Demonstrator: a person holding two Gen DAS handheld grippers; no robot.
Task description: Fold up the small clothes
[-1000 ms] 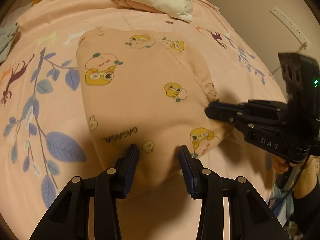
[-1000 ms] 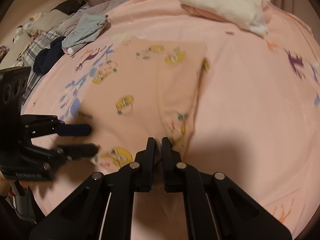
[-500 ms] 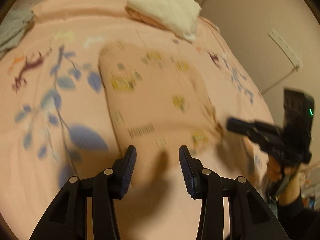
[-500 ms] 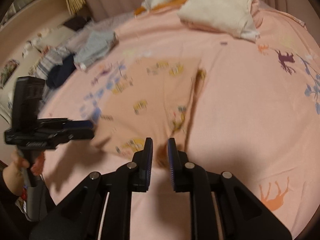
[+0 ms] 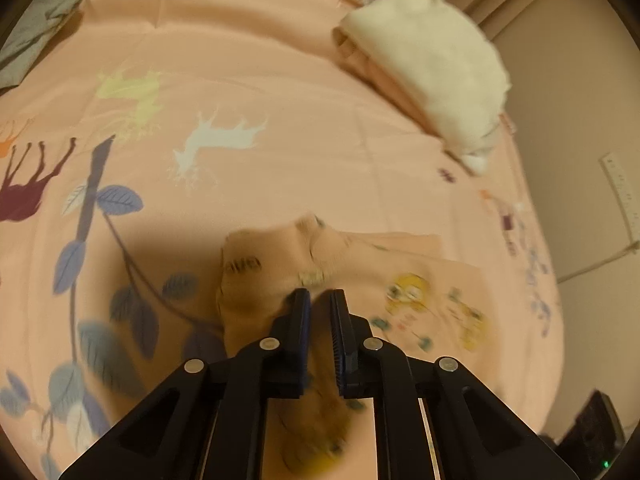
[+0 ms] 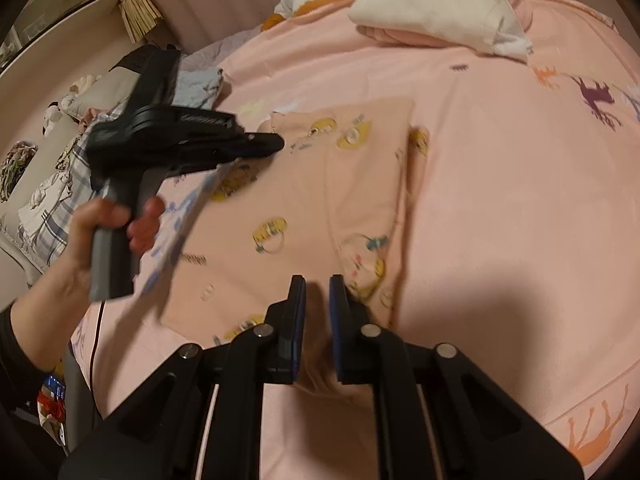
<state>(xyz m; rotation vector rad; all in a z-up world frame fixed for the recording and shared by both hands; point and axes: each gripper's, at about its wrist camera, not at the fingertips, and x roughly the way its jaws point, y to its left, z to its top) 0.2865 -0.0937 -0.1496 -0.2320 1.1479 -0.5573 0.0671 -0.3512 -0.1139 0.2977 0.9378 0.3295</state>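
Mid-fold on the duck-print top (image 6: 320, 200)

Left gripper (image 5: 319, 300) and right gripper (image 6: 317, 286) both pinch its hem; halves aren't flat yet.

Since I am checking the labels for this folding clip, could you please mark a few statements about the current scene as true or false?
1. The left hand-held gripper is closed on the peach duck-print garment. True.
2. The right hand-held gripper is wide open and clear of the garment. False: its fingers are close together with the garment's fabric between them.
3. A folded white cloth lies on the bed beyond the garment. True.
4. The bedspread is plain blue. False: it is pink with animal and leaf prints.
5. The garment hangs on a hanger. False: it lies on the bedspread, with one edge lifted by the left hand-held gripper.
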